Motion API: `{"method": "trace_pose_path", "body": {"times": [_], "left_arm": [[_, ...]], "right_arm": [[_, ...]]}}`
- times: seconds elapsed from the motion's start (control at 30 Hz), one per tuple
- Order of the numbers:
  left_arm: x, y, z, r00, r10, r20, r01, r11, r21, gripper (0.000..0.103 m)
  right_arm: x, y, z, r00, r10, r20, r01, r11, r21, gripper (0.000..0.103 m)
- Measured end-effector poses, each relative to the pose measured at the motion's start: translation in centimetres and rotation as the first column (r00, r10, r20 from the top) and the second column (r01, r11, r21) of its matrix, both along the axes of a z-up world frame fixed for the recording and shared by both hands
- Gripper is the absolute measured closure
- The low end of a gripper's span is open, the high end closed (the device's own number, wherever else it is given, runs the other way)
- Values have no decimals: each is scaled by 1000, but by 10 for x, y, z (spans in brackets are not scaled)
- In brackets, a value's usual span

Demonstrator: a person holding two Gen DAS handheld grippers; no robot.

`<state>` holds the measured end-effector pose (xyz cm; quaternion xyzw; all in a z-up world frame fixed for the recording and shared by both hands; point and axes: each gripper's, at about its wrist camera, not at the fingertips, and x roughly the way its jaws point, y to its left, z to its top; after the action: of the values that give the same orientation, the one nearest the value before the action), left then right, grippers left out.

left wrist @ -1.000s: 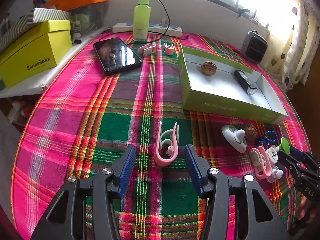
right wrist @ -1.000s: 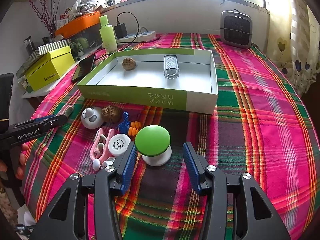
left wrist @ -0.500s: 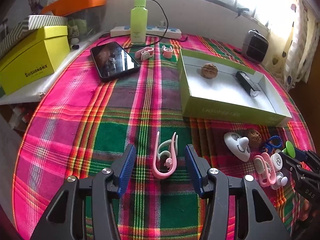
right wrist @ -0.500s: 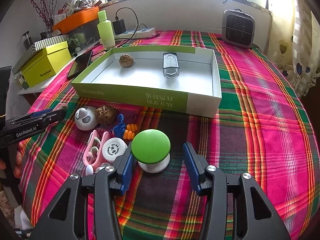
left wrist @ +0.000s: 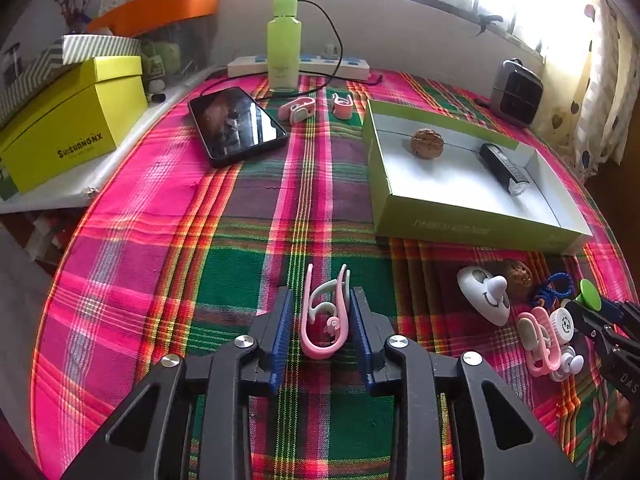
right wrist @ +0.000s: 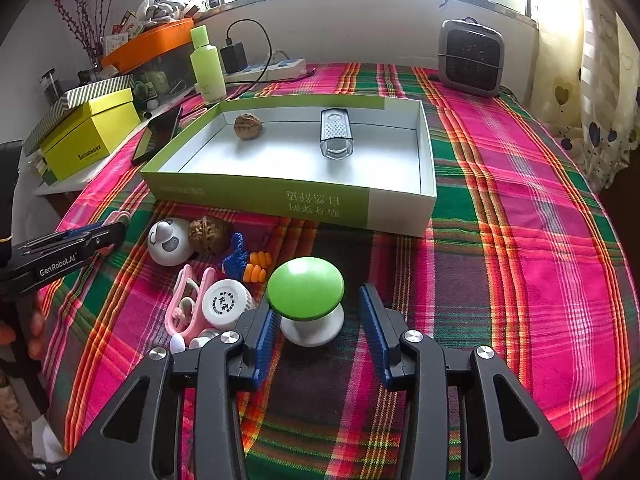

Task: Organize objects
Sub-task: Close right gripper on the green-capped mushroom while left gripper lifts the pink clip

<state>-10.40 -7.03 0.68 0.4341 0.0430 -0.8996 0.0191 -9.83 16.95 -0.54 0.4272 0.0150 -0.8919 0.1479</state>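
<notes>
Both tongs [left wrist: 320,330] [right wrist: 318,330] half-open, straddling items.

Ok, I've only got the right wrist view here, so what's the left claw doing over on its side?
Observer: The left claw straddles a pink clip lying flat on the tablecloth. A gap shows at the claw's left pad.
Operator: Any more clips behind the box?
Observer: Two. A second pink clip and a small pink clip lie between the phone and the green box.
Operator: Is the phone face up?
Observer: Yes, its dark screen faces up.
</notes>
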Motion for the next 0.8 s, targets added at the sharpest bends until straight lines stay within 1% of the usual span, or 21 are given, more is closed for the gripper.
{"method": "trace_pose_path", "body": {"times": [0.1, 0.33, 0.37, 0.4, 0.53, 0.67, 0.8], "left_arm": [[0, 0, 0, 1000, 0, -1, 0, 1000, -1, 81], [1, 1, 1, 1000, 0, -1, 0, 1000, -1, 81], [1, 1, 1, 1000, -1, -1, 1, 1000, -2, 81], [2, 1, 1, 1000, -2, 0, 2, 1000, -3, 81], [4, 5, 2, 1000, -12, 0, 12, 1000, 1, 81], [5, 9, 2, 1000, -18, -1, 18, 1000, 3, 81], [6, 13, 3, 1000, -27, -1, 27, 1000, 6, 81]], "right_arm": [[0, 0, 0, 1000, 1, 0, -1, 1000, -1, 69], [0, 0, 2, 1000, 6, -4, -6, 1000, -6, 71], [1, 0, 3, 1000, 7, -7, -7, 1000, -6, 74], [2, -1, 4, 1000, 12, -14, -12, 1000, -8, 80], [2, -1, 4, 1000, 14, -17, -14, 1000, -6, 80], [2, 0, 4, 1000, 11, -20, -11, 1000, -13, 84], [3, 2, 5, 1000, 6, -25, -7, 1000, -24, 85]]}}
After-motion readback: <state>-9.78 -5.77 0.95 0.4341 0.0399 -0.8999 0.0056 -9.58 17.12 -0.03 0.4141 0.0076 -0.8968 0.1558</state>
